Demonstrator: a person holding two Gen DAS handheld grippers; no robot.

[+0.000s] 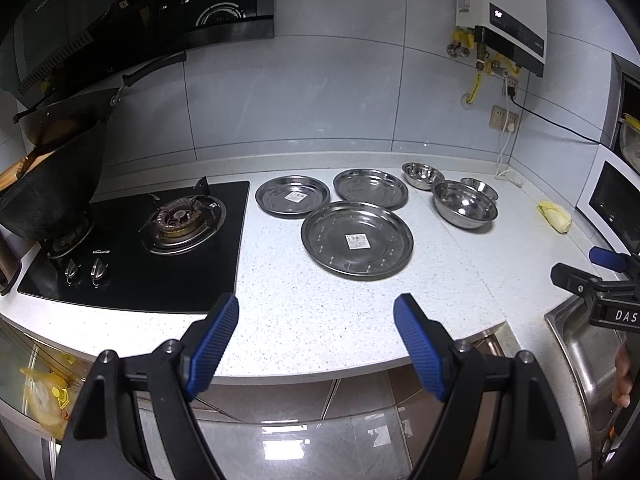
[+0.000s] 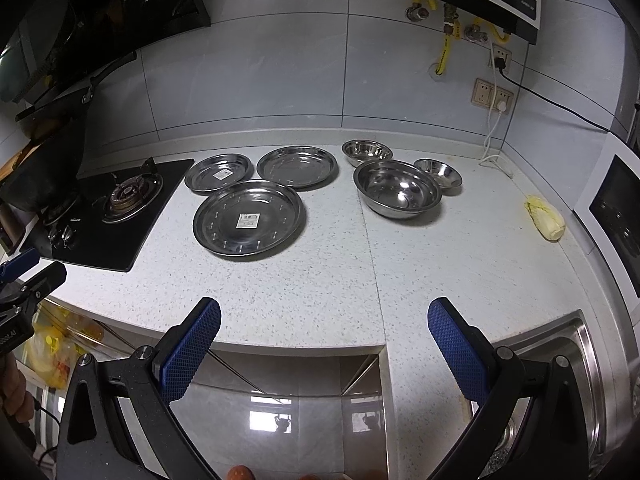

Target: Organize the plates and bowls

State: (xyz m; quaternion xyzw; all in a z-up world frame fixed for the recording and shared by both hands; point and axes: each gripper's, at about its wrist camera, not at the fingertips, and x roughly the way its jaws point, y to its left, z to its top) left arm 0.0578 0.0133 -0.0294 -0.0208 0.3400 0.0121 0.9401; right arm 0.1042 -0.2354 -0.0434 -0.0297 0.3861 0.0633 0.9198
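Three plates (image 2: pixel 249 217) and three bowls (image 2: pixel 398 193) on countertop (image 2: pixel 320 280).

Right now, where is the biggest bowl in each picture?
Left wrist view: the biggest bowl sits right of centre, past the plates.
Right wrist view: the same bowl sits just right of centre.
Shared landmark: the yellow cabbage lies to its right in both.
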